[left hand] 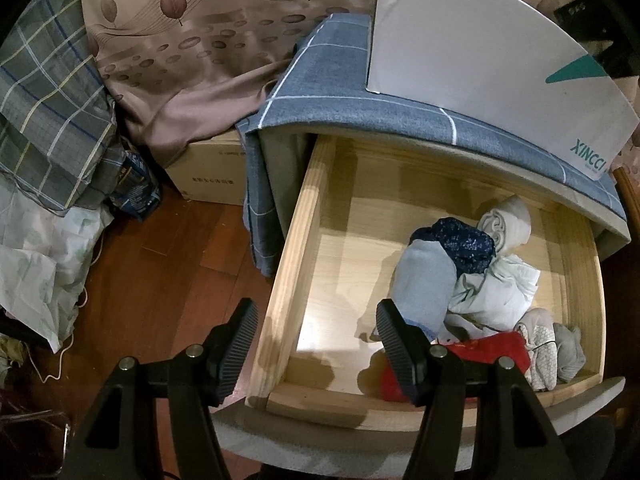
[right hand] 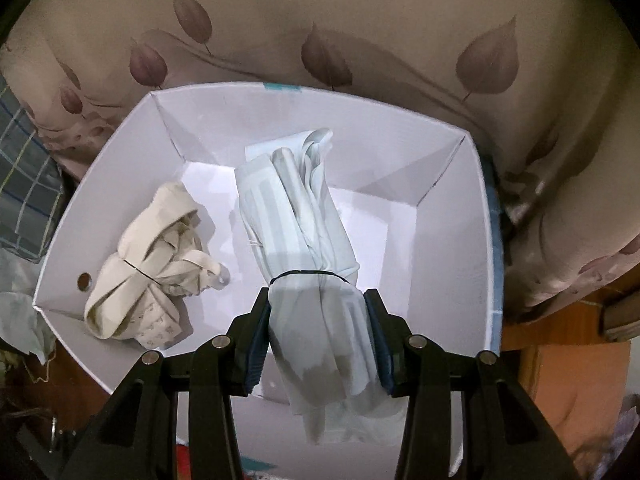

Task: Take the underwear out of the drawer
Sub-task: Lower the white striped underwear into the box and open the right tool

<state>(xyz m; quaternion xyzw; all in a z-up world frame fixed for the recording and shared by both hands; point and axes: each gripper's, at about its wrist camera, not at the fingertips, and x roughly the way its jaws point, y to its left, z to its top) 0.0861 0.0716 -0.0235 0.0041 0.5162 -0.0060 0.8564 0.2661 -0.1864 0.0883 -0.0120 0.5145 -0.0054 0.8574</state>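
My right gripper (right hand: 318,312) is shut on a rolled pale-blue striped underwear bundle (right hand: 296,216) tied with a dark band, held over the open white box (right hand: 452,240). A cream bra (right hand: 156,264) lies in the box's left half. In the left wrist view, my left gripper (left hand: 316,320) stands open over the front left corner of the pulled-out wooden drawer (left hand: 296,240), nothing between its fingers. The drawer's right half holds several rolled garments: a light-blue one (left hand: 424,280), a dark-blue patterned one (left hand: 464,240), a white one (left hand: 496,288) and a red one (left hand: 492,352).
The white box (left hand: 480,60) stands on the cabinet's blue checked cover (left hand: 332,72). A brown leaf-print curtain (left hand: 200,40) hangs behind. A cardboard carton (left hand: 212,172), bags and plaid cloth (left hand: 48,120) crowd the wooden floor (left hand: 160,272) to the left.
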